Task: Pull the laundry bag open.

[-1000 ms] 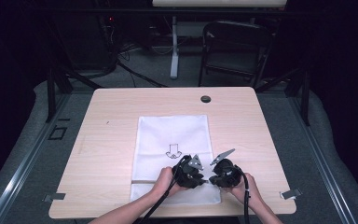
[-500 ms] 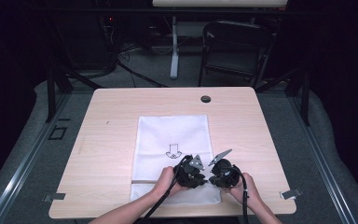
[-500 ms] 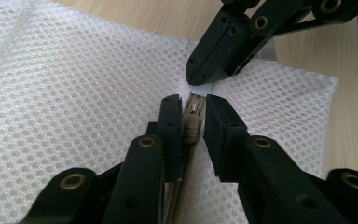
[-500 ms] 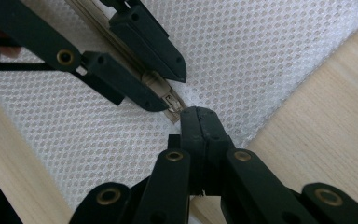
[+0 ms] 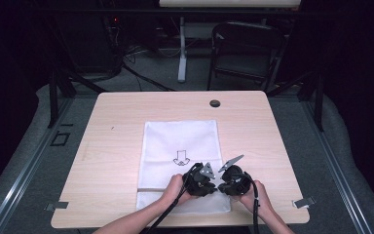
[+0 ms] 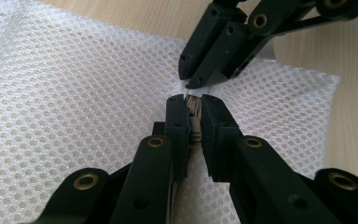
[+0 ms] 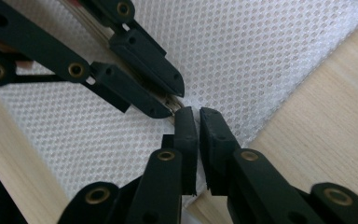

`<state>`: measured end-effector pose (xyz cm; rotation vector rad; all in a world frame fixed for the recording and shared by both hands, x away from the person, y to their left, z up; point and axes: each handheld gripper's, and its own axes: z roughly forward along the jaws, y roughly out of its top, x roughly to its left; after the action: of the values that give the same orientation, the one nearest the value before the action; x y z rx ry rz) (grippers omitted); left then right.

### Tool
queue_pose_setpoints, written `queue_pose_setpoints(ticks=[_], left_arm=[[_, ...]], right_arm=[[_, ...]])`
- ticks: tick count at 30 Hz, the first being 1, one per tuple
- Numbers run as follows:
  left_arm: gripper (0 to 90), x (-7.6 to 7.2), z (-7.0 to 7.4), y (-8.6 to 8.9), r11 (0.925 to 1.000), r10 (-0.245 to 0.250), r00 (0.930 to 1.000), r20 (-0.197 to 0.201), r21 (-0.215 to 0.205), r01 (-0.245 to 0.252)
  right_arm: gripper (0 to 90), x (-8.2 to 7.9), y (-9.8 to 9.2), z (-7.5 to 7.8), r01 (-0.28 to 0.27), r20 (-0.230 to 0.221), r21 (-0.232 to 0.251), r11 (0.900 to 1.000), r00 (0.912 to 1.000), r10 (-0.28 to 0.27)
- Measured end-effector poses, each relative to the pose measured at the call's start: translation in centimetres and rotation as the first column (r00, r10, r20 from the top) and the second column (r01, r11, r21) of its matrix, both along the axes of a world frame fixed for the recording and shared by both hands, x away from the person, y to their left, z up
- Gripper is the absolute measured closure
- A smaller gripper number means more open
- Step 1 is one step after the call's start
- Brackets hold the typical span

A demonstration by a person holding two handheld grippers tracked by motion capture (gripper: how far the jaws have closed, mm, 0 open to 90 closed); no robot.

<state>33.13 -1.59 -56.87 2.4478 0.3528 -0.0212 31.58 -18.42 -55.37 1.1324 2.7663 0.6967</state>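
Two handheld grippers meet tip to tip over a white mesh bag that lies flat down the middle of a pale wooden table, an arrow printed at its centre. The left gripper is pinching what looks like the zipper pull near the bag's near end, a small beige piece caught between its pads. The right gripper has its jaws pressed nearly together on a ridge of mesh just beside that spot; a thin slit shows between them, so how firmly it bites is hard to tell.

To do this step well, I judge the right gripper should anchor the fabric close to the zipper while the left draws the pull straight along the zipper line, low and steady, so the mesh neither bunches nor lifts.

Compared with a second ago, both hands sit in the same place at the near edge and the bag has not shifted. The left jaws have just closed a little on the pull; the right jaws have eased open slightly.
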Motion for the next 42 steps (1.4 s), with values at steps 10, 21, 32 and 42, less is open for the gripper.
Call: queue_pose_setpoints(ticks=[10,21,32,42], left_arm=[[81.8,-0.11,0.05,0.03,1.0000,0.002,1.0000,0.006,0.000,-0.002],[81.9,-0.06,0.12,0.14,1.0000,-0.003,1.0000,0.003,-0.001,0.003],[81.9,0.03,0.25,0.49,1.0000,-0.001,1.0000,0.002,0.007,0.001],[81.8,0.02,0.28,0.69,1.0000,0.002,1.0000,-0.005,0.003,-0.002]], right_arm=[[90.0,-0.03,0.39,-0.10,0.021,-0.004,-0.008,1.000,0.9998,-0.021],[90.0,-0.05,0.14,-0.26,0.041,-0.008,0.014,0.999,0.9991,-0.041],[90.0,-0.01,-0.02,-0.25,0.042,-0.014,0.013,0.999,0.9990,-0.042],[90.0,0.03,0.00,-0.30,0.057,-0.023,0.026,0.998,0.9982,-0.056]])
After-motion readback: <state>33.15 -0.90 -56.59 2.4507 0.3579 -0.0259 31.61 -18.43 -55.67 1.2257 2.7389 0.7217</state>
